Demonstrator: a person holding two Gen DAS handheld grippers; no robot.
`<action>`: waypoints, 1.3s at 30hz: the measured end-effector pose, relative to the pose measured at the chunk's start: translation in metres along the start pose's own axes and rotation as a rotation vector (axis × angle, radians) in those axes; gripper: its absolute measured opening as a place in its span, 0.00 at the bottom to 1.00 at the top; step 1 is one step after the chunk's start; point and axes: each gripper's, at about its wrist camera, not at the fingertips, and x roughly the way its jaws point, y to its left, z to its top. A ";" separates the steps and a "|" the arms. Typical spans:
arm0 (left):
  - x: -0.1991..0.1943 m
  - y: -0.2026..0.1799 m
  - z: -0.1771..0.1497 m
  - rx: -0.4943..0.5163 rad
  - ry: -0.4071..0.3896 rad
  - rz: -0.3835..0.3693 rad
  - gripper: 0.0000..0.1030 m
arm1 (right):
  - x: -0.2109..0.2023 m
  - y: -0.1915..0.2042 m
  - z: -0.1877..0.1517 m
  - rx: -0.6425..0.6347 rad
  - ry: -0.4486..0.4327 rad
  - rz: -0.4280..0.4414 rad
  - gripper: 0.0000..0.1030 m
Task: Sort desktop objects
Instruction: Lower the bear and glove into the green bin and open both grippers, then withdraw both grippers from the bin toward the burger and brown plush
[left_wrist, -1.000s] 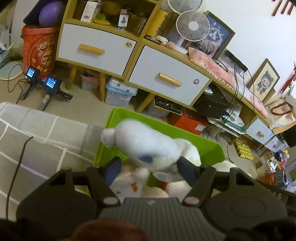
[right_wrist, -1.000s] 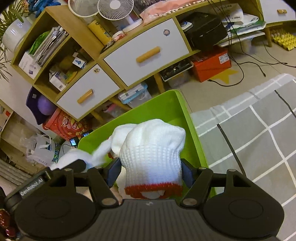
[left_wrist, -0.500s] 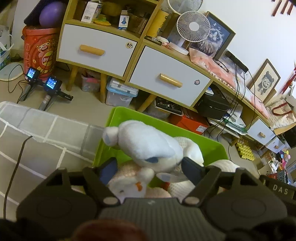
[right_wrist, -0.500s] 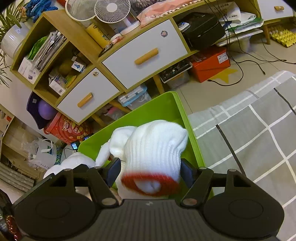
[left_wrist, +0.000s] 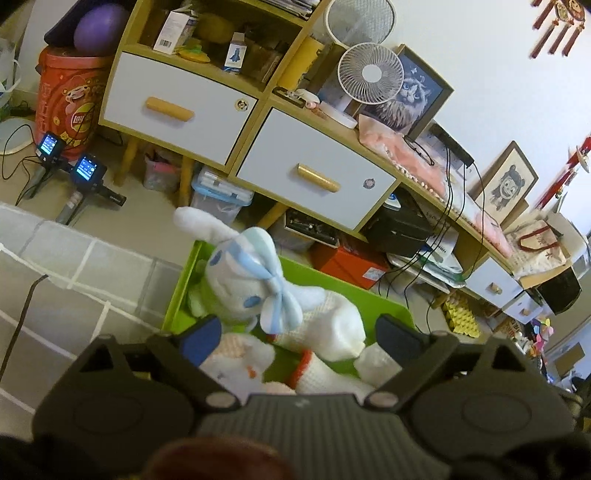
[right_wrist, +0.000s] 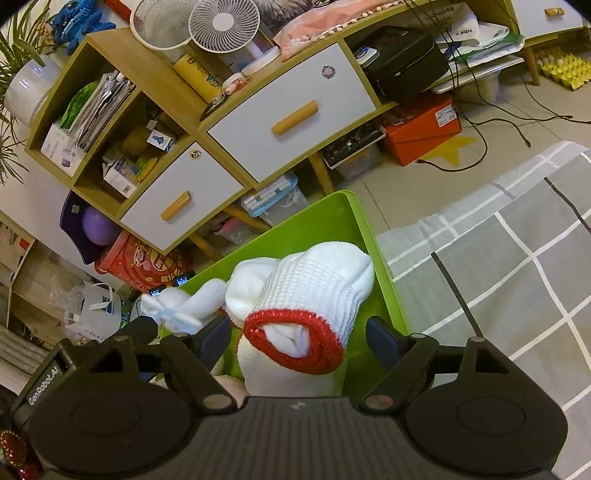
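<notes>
Left gripper (left_wrist: 297, 334): spread wide, released, grasping nothing. At 12 o'clock beyond the fingertips, white plush toy (left_wrist: 245, 282) with pale blue bow, lying in green bin (left_wrist: 177, 299). Soft, light, squashy by the look; best pinched across the body, not the floppy ear.

Right gripper (right_wrist: 297, 339): likewise parted, pads clear of the cloth. Between the fingers and running to 12 o'clock, white knit glove (right_wrist: 314, 284) with red cuff, in the same bin. Limp, light, stretchy; bunched middle likely gives the firmest hold. Grey checked cloth (right_wrist: 517, 266) at 2 o'clock.
</notes>
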 end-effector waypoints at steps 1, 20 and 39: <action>0.000 0.000 0.000 0.000 0.003 0.002 0.91 | 0.000 0.000 0.000 0.001 0.002 0.000 0.79; -0.024 -0.017 -0.003 0.047 0.073 0.070 0.93 | -0.031 0.008 -0.002 -0.014 0.051 -0.026 0.79; -0.086 -0.024 -0.012 0.146 0.202 0.122 0.99 | -0.093 0.007 -0.020 -0.108 0.154 -0.058 0.85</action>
